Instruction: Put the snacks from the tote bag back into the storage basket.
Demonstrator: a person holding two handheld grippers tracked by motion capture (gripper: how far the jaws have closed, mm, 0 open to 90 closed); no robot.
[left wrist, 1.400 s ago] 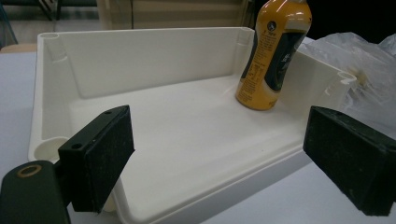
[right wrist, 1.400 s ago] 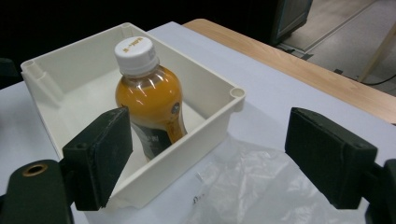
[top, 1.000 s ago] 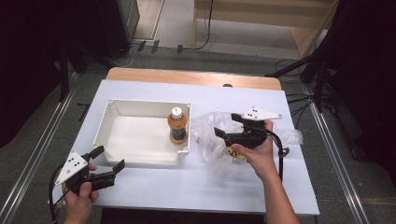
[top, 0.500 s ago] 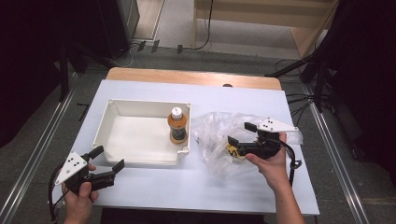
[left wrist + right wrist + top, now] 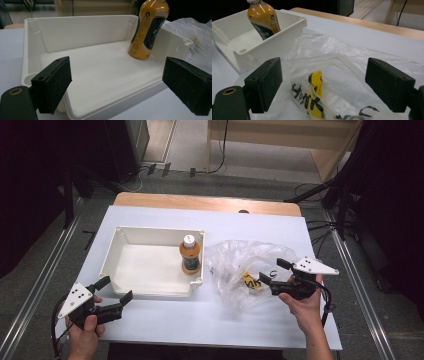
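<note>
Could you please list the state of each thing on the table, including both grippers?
Bottle: upright in the tray's right side, cap on, full of orange drink.
Tray: open-topped, flat on the table, holding just the bottle.
Plastic bag: crumpled on the table beside the tray, a yellow item inside.
Left gripper: open, holding nothing, near the tray's front edge.
Right gripper: open, jaws over the bag, not gripping.

Crinkled clear plastic bag (image 5: 240, 270), glossy bottle (image 5: 190, 254), smooth matt white plastic tray (image 5: 145, 265), wooden table edge (image 5: 200, 202).

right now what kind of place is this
Probably a lab or recording studio: a white-covered table ringed by black curtains, cables trailing over the floor, and metal floor rails.
</note>
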